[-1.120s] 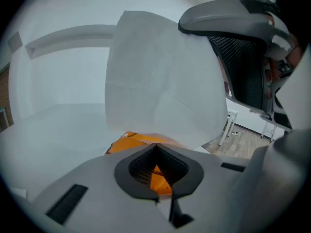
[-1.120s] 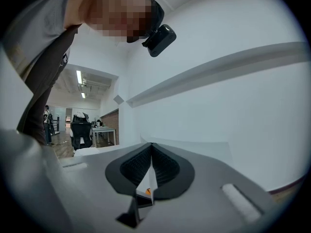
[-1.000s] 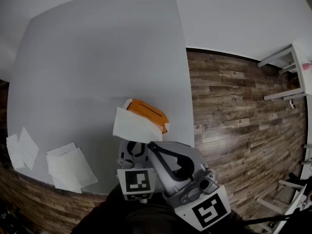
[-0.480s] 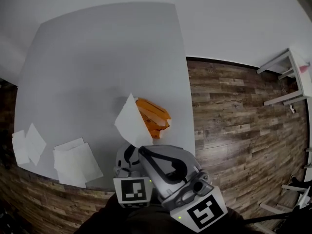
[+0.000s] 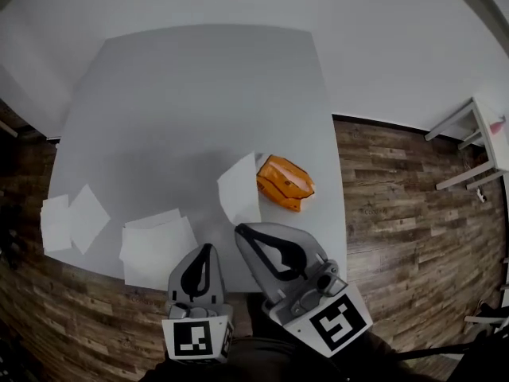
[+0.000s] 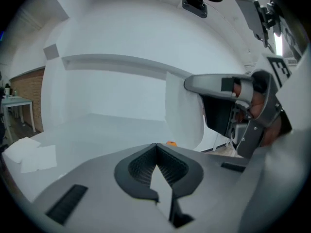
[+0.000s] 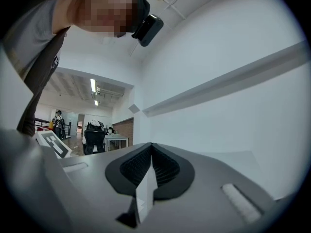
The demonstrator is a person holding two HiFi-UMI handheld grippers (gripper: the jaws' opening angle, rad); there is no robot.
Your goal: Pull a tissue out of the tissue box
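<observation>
- The grey table (image 5: 175, 94) takes up most of my head view, with wooden floor around its near and right edges.
- My right gripper (image 5: 241, 229) reaches in over the table's near edge. Its own view shows the jaws pressed together on a thin white sheet, so it is gripping the tissue.
- My left gripper (image 5: 208, 247) sits just beside it, lower and to the left. Its jaws meet at the tip and I see nothing caught in them, so it is closed and idle.
- Loose white sheets (image 5: 155, 247) lie flat near the front-left of the table, with a smaller pair (image 5: 70, 221) further left. I judge these to be tissues already pulled.
- The tissue (image 5: 238, 188) rises from the right gripper's tip as an open white sheet, just left of the box. It looks clear of the opening, though I cannot tell for certain that its edge is off the box.
- The tissue box (image 5: 285, 183), orange, rests near the table's right edge, well clear of the loose sheets.
- As I read it, the pull is essentially done. What is left is carrying the sheet away and letting it go, probably beside the others.
</observation>
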